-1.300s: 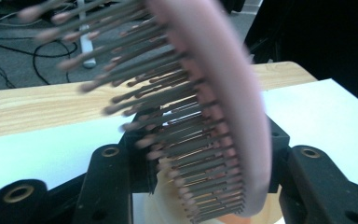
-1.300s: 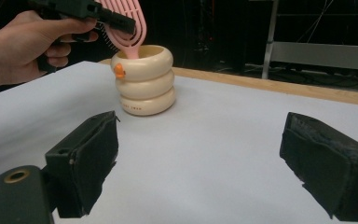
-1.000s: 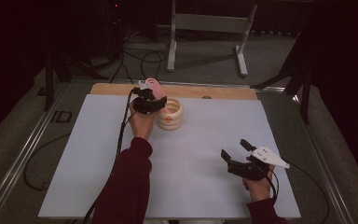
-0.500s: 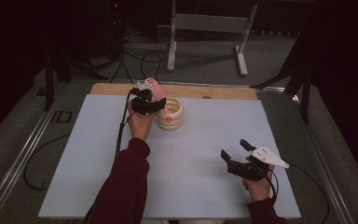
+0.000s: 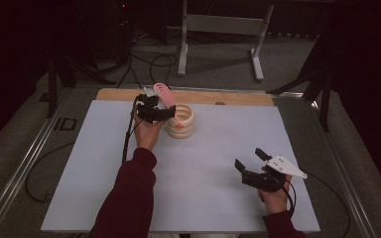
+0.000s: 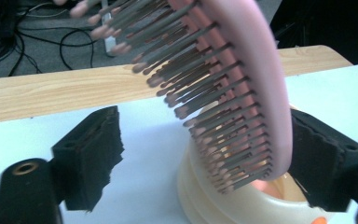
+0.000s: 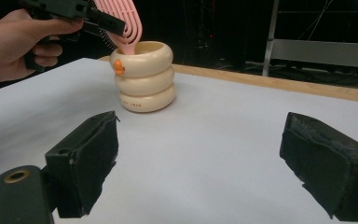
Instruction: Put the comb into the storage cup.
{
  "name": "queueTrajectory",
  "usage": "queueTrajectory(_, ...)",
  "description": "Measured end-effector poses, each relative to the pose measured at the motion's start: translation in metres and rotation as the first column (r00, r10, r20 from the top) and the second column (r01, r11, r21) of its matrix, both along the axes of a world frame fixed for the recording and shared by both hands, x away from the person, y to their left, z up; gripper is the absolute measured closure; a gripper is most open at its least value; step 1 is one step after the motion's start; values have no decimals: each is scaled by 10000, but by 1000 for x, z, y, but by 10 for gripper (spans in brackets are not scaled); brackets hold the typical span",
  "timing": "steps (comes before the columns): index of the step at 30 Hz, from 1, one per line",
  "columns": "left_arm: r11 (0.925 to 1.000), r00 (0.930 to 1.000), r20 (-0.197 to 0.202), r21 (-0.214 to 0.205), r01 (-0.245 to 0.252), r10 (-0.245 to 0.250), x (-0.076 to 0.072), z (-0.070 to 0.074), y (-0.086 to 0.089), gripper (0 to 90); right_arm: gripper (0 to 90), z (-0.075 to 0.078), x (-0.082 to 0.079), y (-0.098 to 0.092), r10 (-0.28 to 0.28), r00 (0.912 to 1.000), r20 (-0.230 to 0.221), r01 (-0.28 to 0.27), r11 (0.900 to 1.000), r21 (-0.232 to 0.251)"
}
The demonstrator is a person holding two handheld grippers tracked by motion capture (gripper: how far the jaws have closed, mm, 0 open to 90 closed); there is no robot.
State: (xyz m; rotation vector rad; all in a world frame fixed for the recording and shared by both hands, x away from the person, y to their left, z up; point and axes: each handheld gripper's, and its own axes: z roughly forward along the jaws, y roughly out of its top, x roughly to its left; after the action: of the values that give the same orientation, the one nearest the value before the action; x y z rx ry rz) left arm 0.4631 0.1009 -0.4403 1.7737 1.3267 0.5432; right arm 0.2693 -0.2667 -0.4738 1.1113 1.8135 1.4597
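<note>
Pink hairbrush [image 5: 162, 92] stands handle-down in the cream ringed cup [image 5: 181, 121] at the far middle of the counter [image 5: 203, 198], its head tilting left over the rim. At its left, the left claw [image 5: 159, 110] is spread wide around the brush head. In the left gripper view one jaw stands well clear on the bristle side, and the other sits just beside the smooth back; I cannot tell whether it touches. Over the last second this hand has barely shifted and the brush has kept its place in the cup, so the drop into the cup looks done and the cup is likely carrying the brush. What seems left is to draw the claw back without tipping it. At the near right, the right claw [image 5: 250, 159] hangs open and empty over bare counter, unmoved
</note>
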Motion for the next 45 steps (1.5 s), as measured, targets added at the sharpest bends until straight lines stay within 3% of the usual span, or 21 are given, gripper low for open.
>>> queueTrajectory(7,10000,9999,-30,-2,-96,96,-3,1,6,84,113,0,0,1,21,10000,13,-21,10000,-30)
queueTrajectory(16,9996,9996,10,-62,282,-282,-8,7,15,2,113,-1,0,2,65,10000,6,-65,10000,-25)
queueTrajectory(25,9990,9989,156,20,438,-438,-15,8,25,0,113,-1,0,2,70,10000,-19,-70,10000,-27)
queueTrajectory(32,9984,9986,301,-360,442,-431,-25,5,37,0,113,-1,0,2,81,10000,-17,-81,9999,-86)
queueTrajectory(39,9976,9971,351,-135,677,-672,-35,4,47,0,113,-2,0,3,104,9999,-36,-104,9999,-73)
queueTrajectory(45,9977,9973,423,-278,619,-607,-45,2,58,0,114,-2,0,5,124,9999,-78,-125,9998,-122)
